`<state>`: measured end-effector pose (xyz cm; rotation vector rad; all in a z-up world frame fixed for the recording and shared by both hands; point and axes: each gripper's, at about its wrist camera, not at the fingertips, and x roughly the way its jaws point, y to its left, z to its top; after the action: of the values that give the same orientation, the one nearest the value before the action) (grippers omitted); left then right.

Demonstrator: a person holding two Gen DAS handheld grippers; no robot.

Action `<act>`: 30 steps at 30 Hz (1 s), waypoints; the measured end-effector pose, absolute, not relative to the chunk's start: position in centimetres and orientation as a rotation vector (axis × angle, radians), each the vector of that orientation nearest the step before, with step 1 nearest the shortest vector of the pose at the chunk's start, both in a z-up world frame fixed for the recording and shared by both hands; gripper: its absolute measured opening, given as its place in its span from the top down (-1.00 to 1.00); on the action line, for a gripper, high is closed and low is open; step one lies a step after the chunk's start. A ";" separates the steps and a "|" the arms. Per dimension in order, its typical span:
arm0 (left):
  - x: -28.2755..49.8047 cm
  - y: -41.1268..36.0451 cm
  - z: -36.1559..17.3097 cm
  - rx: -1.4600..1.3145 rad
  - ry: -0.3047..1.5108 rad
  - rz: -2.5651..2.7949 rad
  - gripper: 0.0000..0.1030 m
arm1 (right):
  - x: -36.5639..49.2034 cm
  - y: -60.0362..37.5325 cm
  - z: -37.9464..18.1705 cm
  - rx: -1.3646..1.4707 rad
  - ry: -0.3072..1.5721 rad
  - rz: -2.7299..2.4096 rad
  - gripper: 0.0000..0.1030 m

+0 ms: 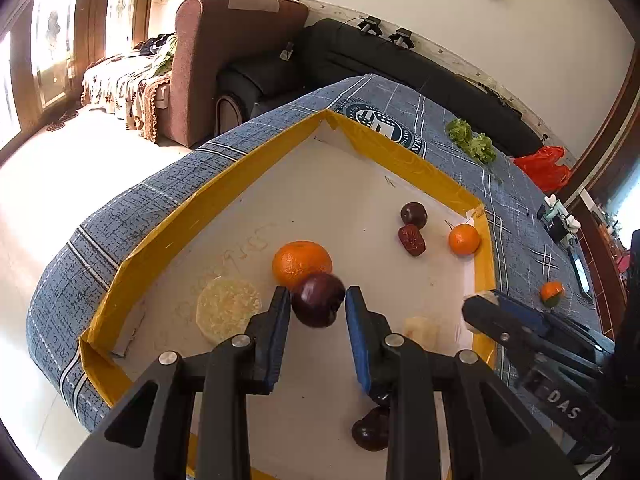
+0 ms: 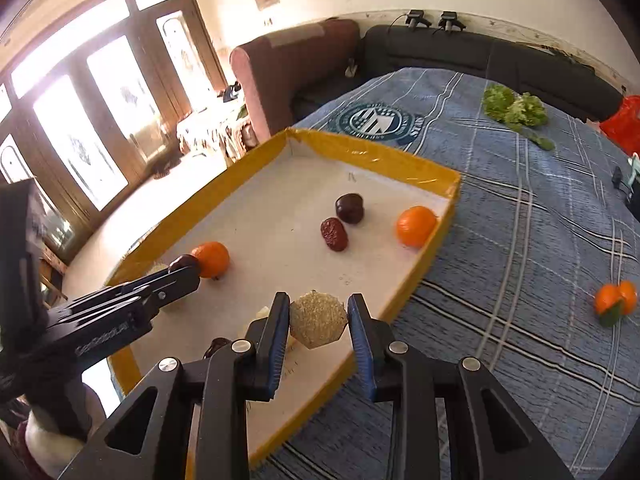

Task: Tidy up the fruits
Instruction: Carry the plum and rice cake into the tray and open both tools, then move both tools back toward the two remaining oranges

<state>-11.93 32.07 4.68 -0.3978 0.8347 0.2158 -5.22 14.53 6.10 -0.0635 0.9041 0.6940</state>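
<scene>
A yellow-rimmed tray with a white floor lies on the blue cloth. My left gripper is shut on a dark purple plum held above the tray, just in front of a large orange. My right gripper is shut on a pale rough ball-shaped fruit above the tray's near right edge. In the tray also lie a small orange, a dark plum, a red date, a pale round slice and another dark fruit.
A halved orange with a leaf and lettuce lie on the blue cloth to the right of the tray. A red bag, a black sofa and a brown armchair stand behind.
</scene>
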 end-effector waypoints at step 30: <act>-13.9 23.5 9.0 -0.213 0.776 0.130 -0.54 | -5.6 2.9 6.7 0.128 0.853 0.542 -0.19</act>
<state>-13.88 23.47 9.03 -0.2131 0.7762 0.1300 -5.65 2.95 6.71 0.1280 0.8529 0.5422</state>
